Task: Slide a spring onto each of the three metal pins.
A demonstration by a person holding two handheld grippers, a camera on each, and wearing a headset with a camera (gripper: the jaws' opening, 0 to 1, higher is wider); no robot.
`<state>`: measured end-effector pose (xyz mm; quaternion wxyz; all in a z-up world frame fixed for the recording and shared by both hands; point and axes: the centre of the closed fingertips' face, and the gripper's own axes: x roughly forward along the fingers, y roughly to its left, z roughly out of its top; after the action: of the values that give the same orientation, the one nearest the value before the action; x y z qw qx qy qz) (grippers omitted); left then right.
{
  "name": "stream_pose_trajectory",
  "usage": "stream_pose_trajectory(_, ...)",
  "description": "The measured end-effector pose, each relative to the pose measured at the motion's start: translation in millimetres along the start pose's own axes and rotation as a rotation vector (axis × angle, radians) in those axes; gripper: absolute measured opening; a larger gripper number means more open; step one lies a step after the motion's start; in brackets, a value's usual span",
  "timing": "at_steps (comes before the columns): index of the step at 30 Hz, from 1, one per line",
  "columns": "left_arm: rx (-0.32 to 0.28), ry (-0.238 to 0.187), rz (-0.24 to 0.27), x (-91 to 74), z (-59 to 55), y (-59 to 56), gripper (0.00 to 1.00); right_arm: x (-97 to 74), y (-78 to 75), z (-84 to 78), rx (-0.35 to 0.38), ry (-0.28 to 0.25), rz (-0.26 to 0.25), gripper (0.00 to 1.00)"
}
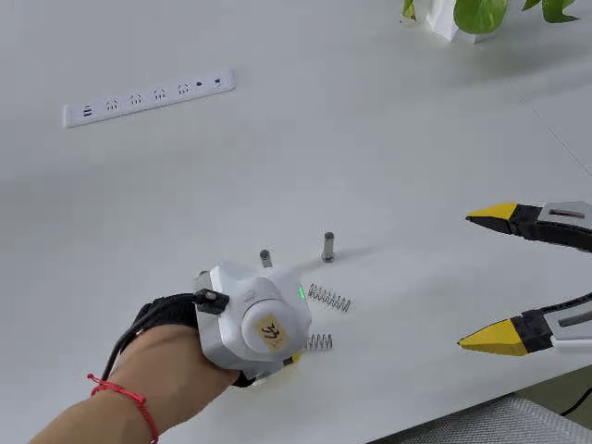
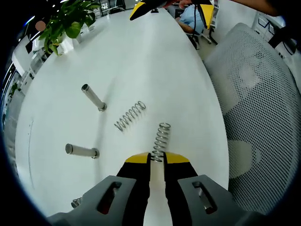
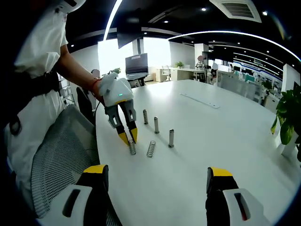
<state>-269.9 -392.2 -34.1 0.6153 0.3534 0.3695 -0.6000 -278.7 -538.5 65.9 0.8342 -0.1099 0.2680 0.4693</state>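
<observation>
My left gripper is shut on the near end of a spring that lies on the white table. A second spring lies loose just beyond it. Two bare metal pins stand upright further on. In the right gripper view a third pin, behind the other two, looks coiled, as if a spring sits on it. In the head view the left gripper's body hides the held spring's grip point. My right gripper hangs open well to the right of the pins, empty.
A white power strip lies at the far left of the table. A potted plant stands at the far right corner. A grey mesh chair sits against the table's near edge, beside the springs.
</observation>
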Motion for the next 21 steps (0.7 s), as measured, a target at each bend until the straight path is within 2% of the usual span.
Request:
stream_pose_trajectory(8, -0.022, -0.022, -0.001, -3.0, 1.4, -2.1, 0.07, 3.0, 3.3, 2.6, 0.004, -0.005, 0.006, 0.85)
stream_pose_trajectory(21, -0.027, -0.048, -0.002, -6.8, 4.1, -5.6, 0.07, 19.1, 18.3, 6.7, 0.006, -0.012, 0.048, 0.83)
